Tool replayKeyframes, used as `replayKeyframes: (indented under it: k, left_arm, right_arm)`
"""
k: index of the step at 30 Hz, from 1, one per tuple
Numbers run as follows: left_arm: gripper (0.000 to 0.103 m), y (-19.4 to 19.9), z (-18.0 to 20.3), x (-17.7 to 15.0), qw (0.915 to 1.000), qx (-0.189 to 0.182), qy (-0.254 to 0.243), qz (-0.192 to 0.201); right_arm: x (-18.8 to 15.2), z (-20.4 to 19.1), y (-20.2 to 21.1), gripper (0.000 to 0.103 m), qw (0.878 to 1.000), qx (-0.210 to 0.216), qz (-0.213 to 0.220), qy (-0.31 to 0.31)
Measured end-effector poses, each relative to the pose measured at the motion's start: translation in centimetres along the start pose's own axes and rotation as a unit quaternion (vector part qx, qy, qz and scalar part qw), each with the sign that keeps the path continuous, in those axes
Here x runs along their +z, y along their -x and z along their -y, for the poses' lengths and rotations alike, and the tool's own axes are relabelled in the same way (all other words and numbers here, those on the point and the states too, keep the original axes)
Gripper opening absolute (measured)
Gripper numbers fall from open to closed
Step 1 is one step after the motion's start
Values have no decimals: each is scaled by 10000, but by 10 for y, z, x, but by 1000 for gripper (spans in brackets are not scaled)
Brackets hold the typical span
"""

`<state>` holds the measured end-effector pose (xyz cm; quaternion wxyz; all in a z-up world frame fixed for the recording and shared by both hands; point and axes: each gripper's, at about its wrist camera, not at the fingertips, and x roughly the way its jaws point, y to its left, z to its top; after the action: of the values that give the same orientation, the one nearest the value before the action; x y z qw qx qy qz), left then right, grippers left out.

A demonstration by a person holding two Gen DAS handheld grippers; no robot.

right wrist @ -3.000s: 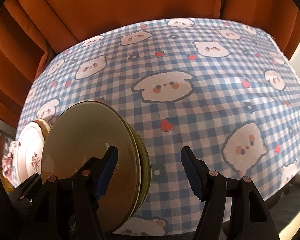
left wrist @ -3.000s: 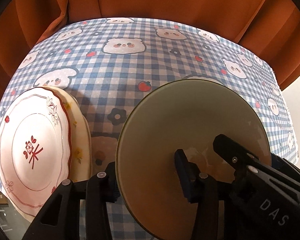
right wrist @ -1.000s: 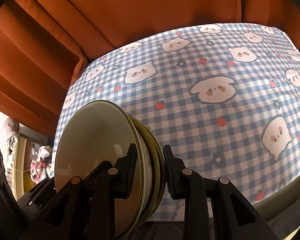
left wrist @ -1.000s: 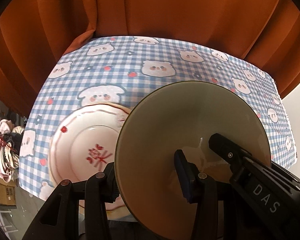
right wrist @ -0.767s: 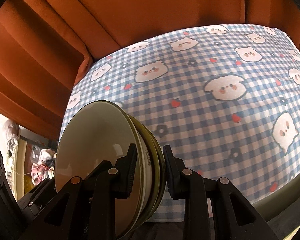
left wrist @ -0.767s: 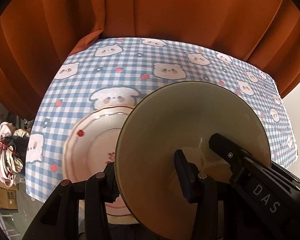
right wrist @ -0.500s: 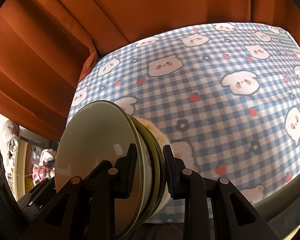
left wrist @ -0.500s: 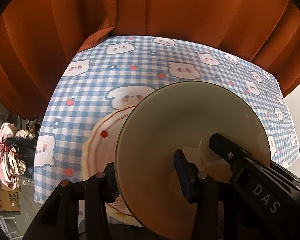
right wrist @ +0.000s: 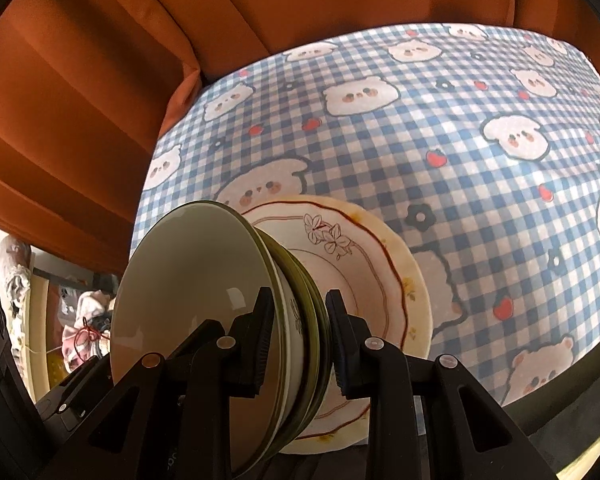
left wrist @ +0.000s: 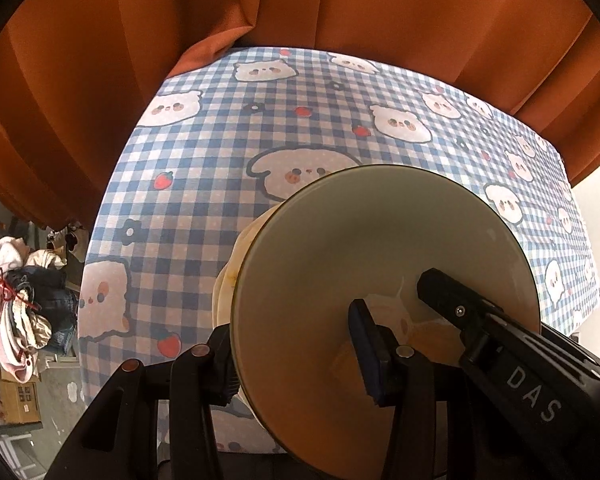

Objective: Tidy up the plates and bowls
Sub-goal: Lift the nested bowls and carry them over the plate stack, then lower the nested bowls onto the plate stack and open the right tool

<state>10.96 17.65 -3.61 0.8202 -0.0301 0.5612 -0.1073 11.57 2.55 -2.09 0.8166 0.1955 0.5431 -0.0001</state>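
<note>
Worktop (right wrist: 480, 128), checked cloth. Plate stack (right wrist: 384, 280), near edge. Nested green bowls (right wrist: 204, 280), hovering above plates, clamped by left hand-held gripper (left wrist: 296, 360) and right hand-held gripper (right wrist: 296, 344). Risk: uneven release tips bowls, chipping plates.

Your stack of bowls (right wrist: 204, 292) sits on edge, rims clamped between the fingers of both tools: pale cream inside, dark green rims, three or so nested, one with a leaf print on its outer wall. Just past it, beyond the fingertips, the plates (right wrist: 364, 272) lie flat: a white scalloped one with red trim and flower sketch upon a cream one.
</note>
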Motion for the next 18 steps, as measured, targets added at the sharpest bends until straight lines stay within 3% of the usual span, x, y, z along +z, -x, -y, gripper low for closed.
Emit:
replayKeyframes:
  k: [10,18]
  left_arm:
    - [47,-3,9,10,9992,-27,-407,34]
    - [47,-4,12,7,9993,-67,-376,17]
  right_arm:
    - [5,0,-4,29,9995,-284,35,-156]
    - [2,3,-4,33,9993,-347,-24,-95]
